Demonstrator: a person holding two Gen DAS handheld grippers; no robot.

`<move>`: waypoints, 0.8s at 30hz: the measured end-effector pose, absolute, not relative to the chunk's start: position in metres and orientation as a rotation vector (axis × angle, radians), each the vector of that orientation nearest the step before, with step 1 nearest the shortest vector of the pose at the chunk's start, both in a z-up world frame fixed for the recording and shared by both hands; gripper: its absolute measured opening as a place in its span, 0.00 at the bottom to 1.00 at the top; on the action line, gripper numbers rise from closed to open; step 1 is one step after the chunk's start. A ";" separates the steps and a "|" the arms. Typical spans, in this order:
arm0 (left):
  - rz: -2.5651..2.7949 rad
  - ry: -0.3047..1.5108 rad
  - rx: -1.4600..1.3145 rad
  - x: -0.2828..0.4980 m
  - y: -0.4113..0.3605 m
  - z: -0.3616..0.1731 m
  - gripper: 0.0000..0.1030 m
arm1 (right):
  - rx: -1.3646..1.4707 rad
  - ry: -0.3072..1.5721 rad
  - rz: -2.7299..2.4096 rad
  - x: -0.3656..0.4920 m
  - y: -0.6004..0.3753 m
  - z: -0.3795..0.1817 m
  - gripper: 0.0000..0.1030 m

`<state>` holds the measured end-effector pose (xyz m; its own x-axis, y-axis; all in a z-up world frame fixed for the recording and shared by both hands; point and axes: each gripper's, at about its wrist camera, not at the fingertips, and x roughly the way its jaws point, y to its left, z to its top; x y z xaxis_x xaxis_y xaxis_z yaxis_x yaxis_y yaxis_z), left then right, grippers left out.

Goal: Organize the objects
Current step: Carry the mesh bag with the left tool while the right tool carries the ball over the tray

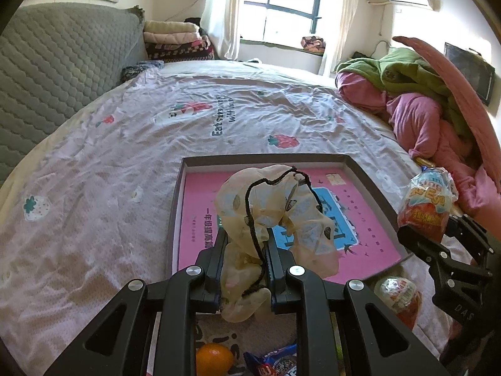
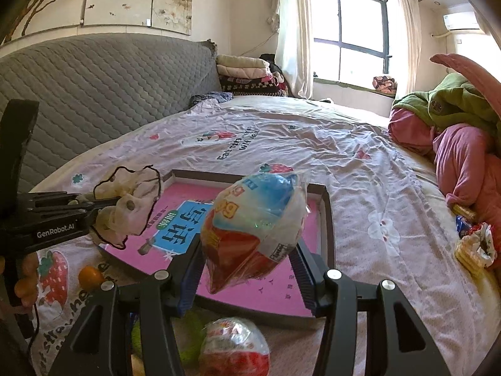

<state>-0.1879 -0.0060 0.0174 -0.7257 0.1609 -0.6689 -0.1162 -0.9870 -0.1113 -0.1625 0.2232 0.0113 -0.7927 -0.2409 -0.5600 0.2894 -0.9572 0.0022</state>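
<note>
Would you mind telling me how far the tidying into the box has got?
Nothing loose lies in the tray yet. In hand: the left gripper grips a cloth pouch, the right gripper a wrapped egg, both above it. Left on the bed: another egg and an orange.

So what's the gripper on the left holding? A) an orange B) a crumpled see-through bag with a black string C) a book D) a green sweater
B: the left gripper is pinched shut on the crumpled see-through bag, whose black string loops over it, above the tray; the orange lies on the bed below.
</note>
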 end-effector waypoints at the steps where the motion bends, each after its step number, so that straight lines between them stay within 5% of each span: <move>1: 2.785 -0.093 -1.092 -0.189 -0.007 0.017 0.20 | 0.841 0.127 -2.733 -0.164 0.223 0.010 0.52; 24: 2.711 -0.058 -1.227 -0.217 -0.003 -0.012 0.21 | 0.992 0.210 -2.693 -0.203 0.224 -0.015 0.52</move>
<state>-0.2171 -0.0030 -0.0120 -0.6486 0.1659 -0.7428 -0.1341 -0.9856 -0.1031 -0.2033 0.2238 -0.0151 -0.7318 -0.1948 -0.6531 0.2935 -0.9549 -0.0441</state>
